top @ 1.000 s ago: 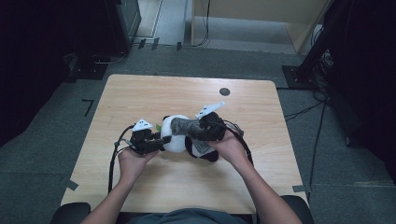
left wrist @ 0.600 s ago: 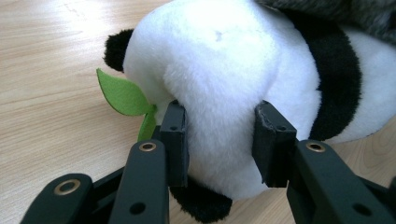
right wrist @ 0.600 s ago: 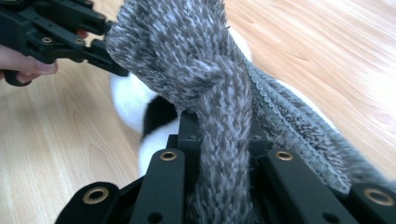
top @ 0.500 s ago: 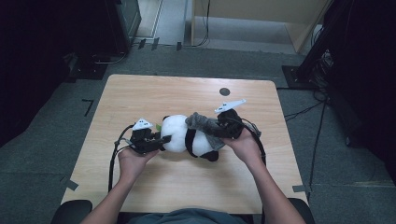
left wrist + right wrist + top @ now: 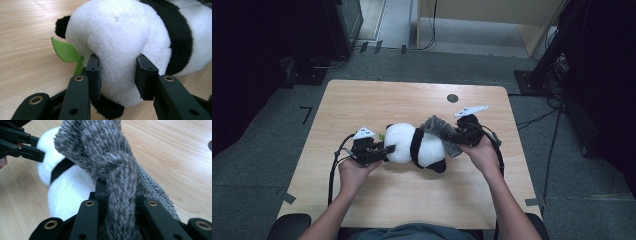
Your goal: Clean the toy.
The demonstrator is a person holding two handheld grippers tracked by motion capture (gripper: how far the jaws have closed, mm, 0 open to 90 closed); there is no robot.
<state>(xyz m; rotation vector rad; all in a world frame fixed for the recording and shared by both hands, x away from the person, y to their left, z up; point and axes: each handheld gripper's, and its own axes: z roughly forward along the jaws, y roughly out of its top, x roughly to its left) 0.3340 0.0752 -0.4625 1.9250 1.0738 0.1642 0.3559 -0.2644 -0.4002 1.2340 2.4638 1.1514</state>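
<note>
Even overhead light on the table (image 5: 362,100), dark surroundings, soft shadows, slight blur

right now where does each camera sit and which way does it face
High view: above the person's side of the wooden table, looking forward and down; both forearms, left gripper and right gripper.
Left gripper view: on the left gripper, looking along its jaws, clamped on the plush panda.
Right gripper view: on the right gripper, looking along its jaws, pinching the grey fuzzy cloth.
Shared: all three show the panda; the right gripper view also catches the left gripper's jaws.
</note>
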